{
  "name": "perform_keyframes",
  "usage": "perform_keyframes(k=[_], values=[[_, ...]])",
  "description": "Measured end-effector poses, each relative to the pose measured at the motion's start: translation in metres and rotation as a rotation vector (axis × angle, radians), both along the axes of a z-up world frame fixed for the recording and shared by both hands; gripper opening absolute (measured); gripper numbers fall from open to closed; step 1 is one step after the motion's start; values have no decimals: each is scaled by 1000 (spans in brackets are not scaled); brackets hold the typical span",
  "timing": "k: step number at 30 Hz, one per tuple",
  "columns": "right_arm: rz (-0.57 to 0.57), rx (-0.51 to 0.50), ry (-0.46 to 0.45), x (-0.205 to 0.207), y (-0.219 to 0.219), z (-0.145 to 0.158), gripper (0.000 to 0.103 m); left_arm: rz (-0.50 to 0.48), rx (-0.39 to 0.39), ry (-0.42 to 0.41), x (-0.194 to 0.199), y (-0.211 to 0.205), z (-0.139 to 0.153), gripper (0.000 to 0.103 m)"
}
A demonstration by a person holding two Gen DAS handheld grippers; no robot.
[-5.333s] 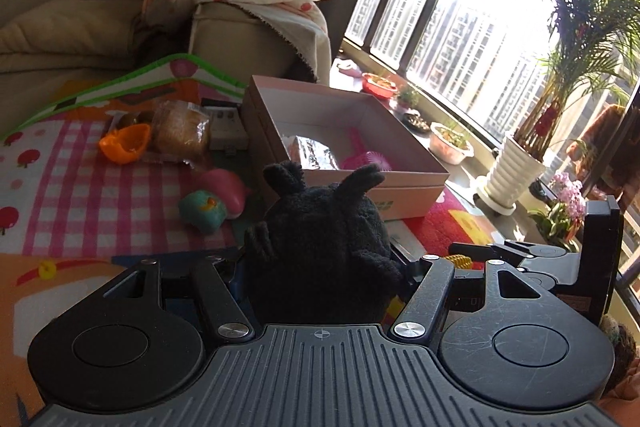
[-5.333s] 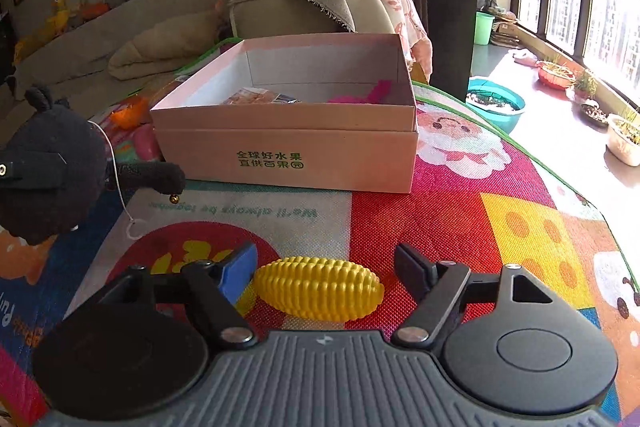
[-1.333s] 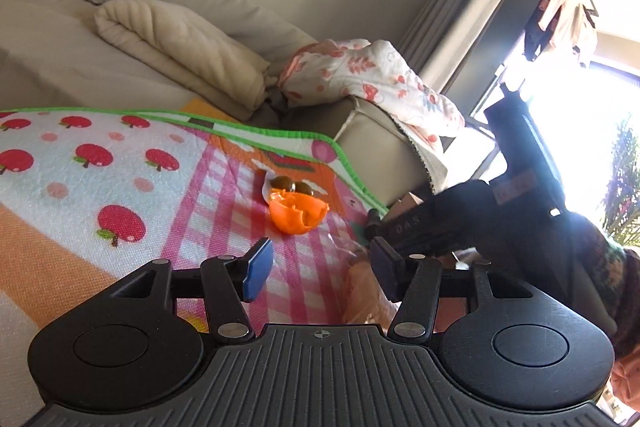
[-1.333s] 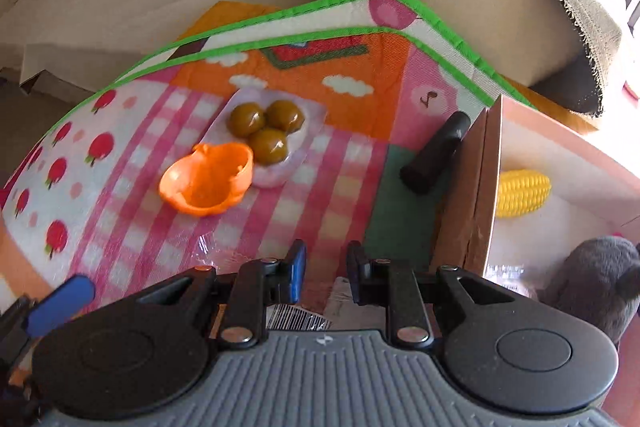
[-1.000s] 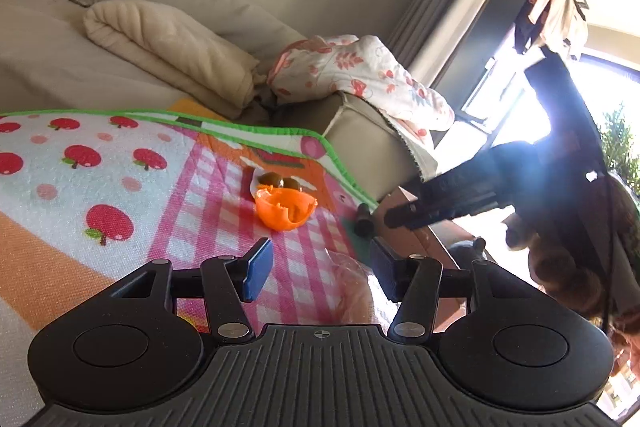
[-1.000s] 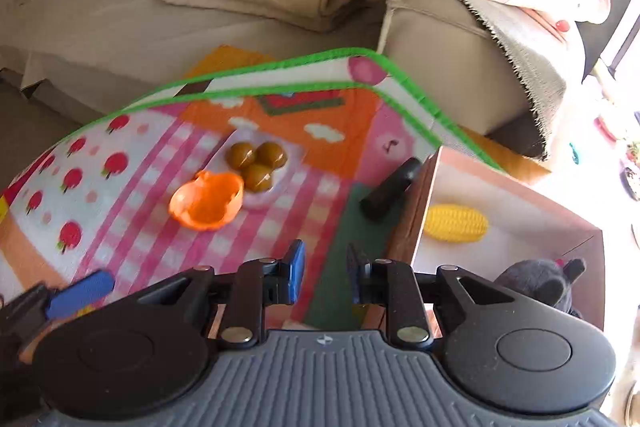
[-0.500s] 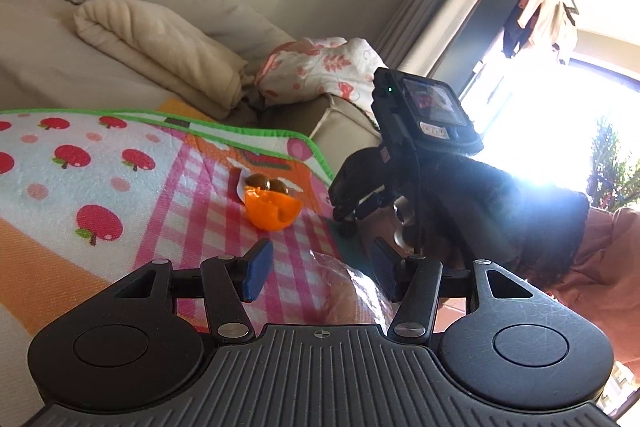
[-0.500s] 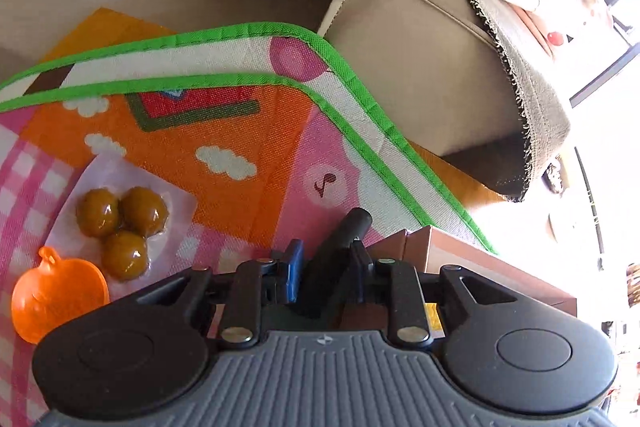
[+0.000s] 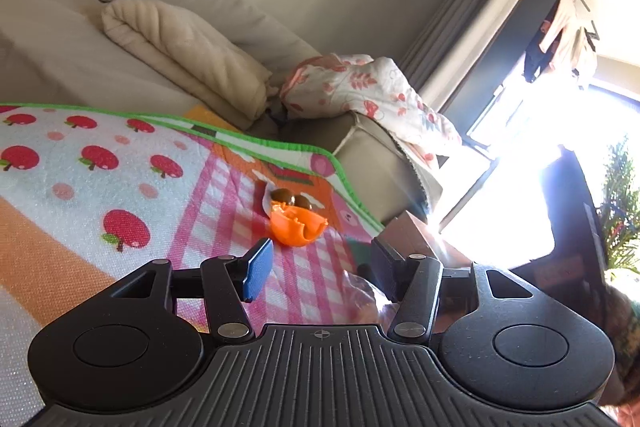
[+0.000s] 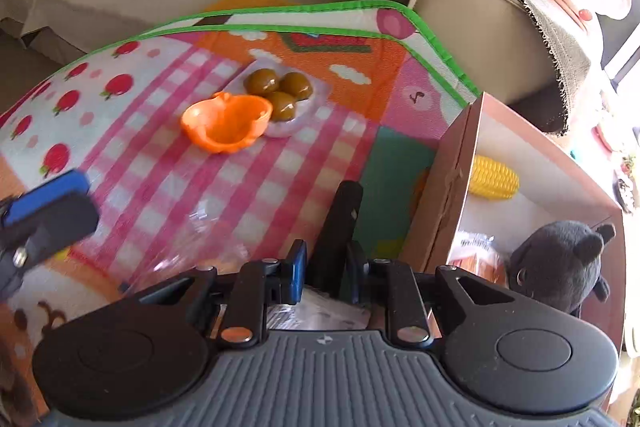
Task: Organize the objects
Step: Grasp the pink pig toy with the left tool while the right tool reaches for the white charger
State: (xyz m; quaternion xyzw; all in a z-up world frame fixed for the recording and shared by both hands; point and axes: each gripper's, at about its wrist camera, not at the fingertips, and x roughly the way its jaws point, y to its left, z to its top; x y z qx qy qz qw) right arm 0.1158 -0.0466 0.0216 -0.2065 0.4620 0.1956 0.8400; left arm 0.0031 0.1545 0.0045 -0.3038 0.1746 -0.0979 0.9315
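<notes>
In the right wrist view my right gripper (image 10: 324, 273) is shut on a black stick-shaped object (image 10: 340, 227) and holds it above the play mat beside the pink cardboard box (image 10: 444, 187). In the box lie a yellow toy corn (image 10: 494, 177) and a dark plush toy (image 10: 560, 263). An orange apple-shaped cup (image 10: 226, 121) and a pack of brown balls (image 10: 280, 89) lie on the mat. My left gripper (image 9: 320, 269) is open and empty above a clear bag (image 9: 360, 297); the cup (image 9: 296, 225) lies ahead of it.
The colourful play mat (image 10: 160, 167) has a green edge and meets a beige sofa (image 10: 480, 11) with blankets. The left gripper's blue fingertip (image 10: 52, 199) shows at the left of the right wrist view. A bright window (image 9: 540, 167) is on the right.
My right gripper has closed on the black stick and lifted it off the mat, pulling back toward the near side of the box. My left gripper has stayed open and nearly still.
</notes>
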Motion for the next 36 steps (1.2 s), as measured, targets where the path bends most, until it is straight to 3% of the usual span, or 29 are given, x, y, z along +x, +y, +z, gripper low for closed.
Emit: perform_keyframes(k=[6, 9, 13, 17, 20, 22, 25, 27, 30, 32, 36], values=[[47, 108, 9, -56, -26, 5, 18, 22, 65, 37, -10, -4, 10, 58], [44, 106, 38, -75, -46, -4, 18, -46, 113, 50, -26, -13, 17, 58], [58, 84, -67, -106, -72, -6, 20, -182, 250, 58, -50, -36, 28, 58], [26, 108, -109, -118, -99, -6, 50, -363, 468, 53, -71, -80, 32, 58], [-32, 113, -135, -119, -120, -8, 54, -422, 626, 34, -80, -110, 32, 59], [-72, 96, -168, -123, -134, -12, 57, -431, 673, 56, -80, -125, 32, 59], [-125, 87, -216, -135, -158, -17, 69, -431, 556, 152, -69, -129, 32, 59], [-167, 117, -243, -143, -177, -18, 84, -429, 439, 228, -59, -126, 30, 59], [-240, 149, -294, -153, -200, -20, 93, -414, 301, 303, -45, -121, 27, 59], [-278, 180, -296, -156, -211, -25, 102, -385, 278, 322, -36, -125, 28, 59], [-310, 229, -250, -158, -219, -41, 103, -347, 324, 332, -20, -144, 27, 59]])
